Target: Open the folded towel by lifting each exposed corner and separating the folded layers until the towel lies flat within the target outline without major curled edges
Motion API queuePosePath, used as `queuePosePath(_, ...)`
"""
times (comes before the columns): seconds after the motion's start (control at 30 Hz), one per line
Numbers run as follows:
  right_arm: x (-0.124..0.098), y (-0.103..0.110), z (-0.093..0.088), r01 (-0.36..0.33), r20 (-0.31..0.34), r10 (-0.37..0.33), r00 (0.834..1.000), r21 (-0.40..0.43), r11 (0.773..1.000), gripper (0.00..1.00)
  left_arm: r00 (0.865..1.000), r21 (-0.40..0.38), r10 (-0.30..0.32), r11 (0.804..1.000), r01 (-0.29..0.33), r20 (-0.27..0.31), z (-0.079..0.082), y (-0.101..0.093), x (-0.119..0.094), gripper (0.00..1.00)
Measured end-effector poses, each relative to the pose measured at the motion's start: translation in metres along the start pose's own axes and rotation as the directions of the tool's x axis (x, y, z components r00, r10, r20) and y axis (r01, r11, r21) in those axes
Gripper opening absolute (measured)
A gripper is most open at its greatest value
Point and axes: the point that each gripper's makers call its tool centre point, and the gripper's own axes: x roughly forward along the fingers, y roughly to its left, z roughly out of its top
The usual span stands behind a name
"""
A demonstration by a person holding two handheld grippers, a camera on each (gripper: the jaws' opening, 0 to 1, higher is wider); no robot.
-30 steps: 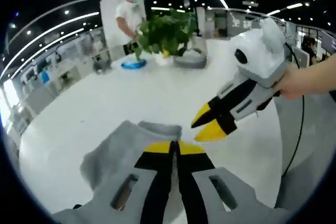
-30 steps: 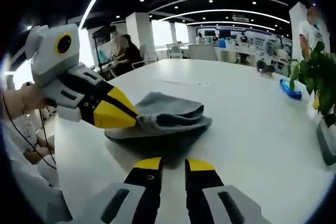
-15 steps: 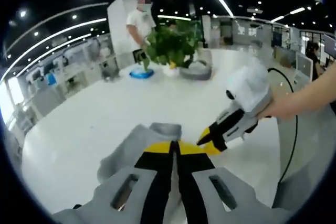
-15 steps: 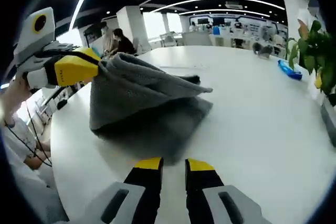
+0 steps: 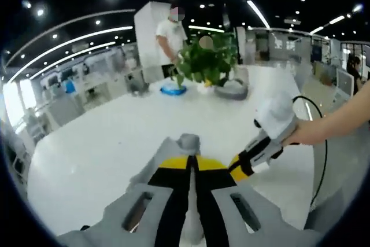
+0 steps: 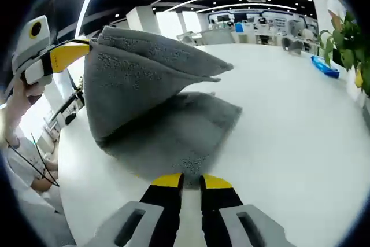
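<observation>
Two tools are working on one soft grey folded towel (image 6: 156, 102) that sits on the big white bench (image 6: 289, 120). The left tool (image 6: 87, 47), with yellow tips, is pinched tight on a top corner of the towel and holds it up at about 10 o'clock in the right gripper view. The lifted layer hangs like a tent. The lower layer lies on the bench under it, spread toward 6 o'clock.

The right tool (image 6: 191, 181) is low at 6 o'clock, right at the near edge of the bottom layer. Its jaws are almost closed, with just a thin gap. I cannot tell if it has any cloth in it.

In the left gripper view, the left tool's jaws are squeezed together on a bump of grey cloth at 12 o'clock from the tips.

What could go wrong? If the left tool pulls up too far, the whole towel may leave the bench and slide. If the right tool misses the bottom edge, the layers may stay stuck together. The hanging flap could also fall back and curl.

I see no target outline on the bench.
</observation>
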Motion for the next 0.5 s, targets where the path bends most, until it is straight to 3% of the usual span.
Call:
queuePosePath(0.27, -0.002, 0.005, 0.003, -0.015, 0.005, 0.016, 1.0, -0.024, 1.0, 0.01, 0.996, -0.075, 0.078, 0.994, -0.076, 0.037, -0.004, 0.029, -0.024, 0.01)
queuePosePath(0.5, -0.003, 0.009, 0.002, -0.024, 0.001, 0.024, 1.0, -0.029, 0.999, 0.01, 0.988, -0.075, 0.144, 0.987, -0.14, 0.059, -0.005, 0.048, -0.043, 0.01)
